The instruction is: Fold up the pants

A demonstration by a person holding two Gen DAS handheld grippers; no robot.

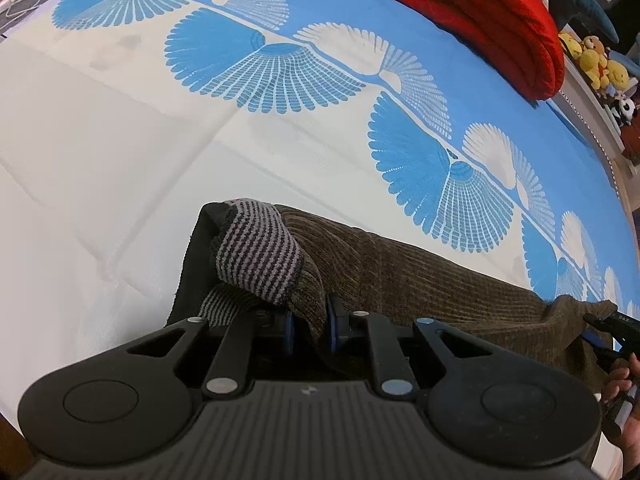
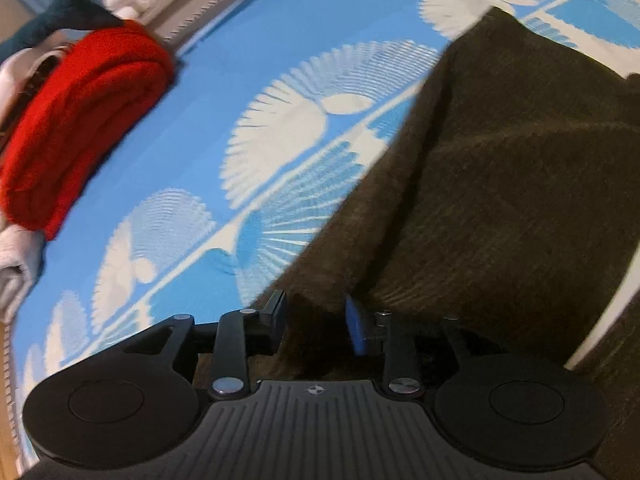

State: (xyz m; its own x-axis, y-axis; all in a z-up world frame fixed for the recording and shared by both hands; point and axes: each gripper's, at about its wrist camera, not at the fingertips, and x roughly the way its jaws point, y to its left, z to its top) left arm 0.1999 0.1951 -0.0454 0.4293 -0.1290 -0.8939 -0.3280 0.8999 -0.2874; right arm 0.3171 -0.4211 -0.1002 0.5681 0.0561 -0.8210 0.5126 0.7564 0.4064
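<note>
One pair of brown corduroy pants (image 1: 420, 276) lies on the bed (image 1: 100, 160), long axis left to right between two grippers: left gripper (image 1: 310, 330) pinching its striped-lined waistband, right gripper (image 2: 316, 320) clamping the other end.

The whole right wrist view is smeared by motion blur, so the weave of the brown pants (image 2: 500, 184) cannot be read there, and their far end is cut off by the right and top edges. In the left wrist view the fold of the pants (image 1: 400, 276) pinched in the left tongs (image 1: 309, 326) is hidden behind the blue pads. The right tongs (image 1: 600, 330) are cropped by the picture's right edge, and their grip cannot be judged there. The red blanket (image 1: 480, 20) is cut off at the top edge, and the plush toys (image 1: 600, 64) are too small to be identified.
</note>
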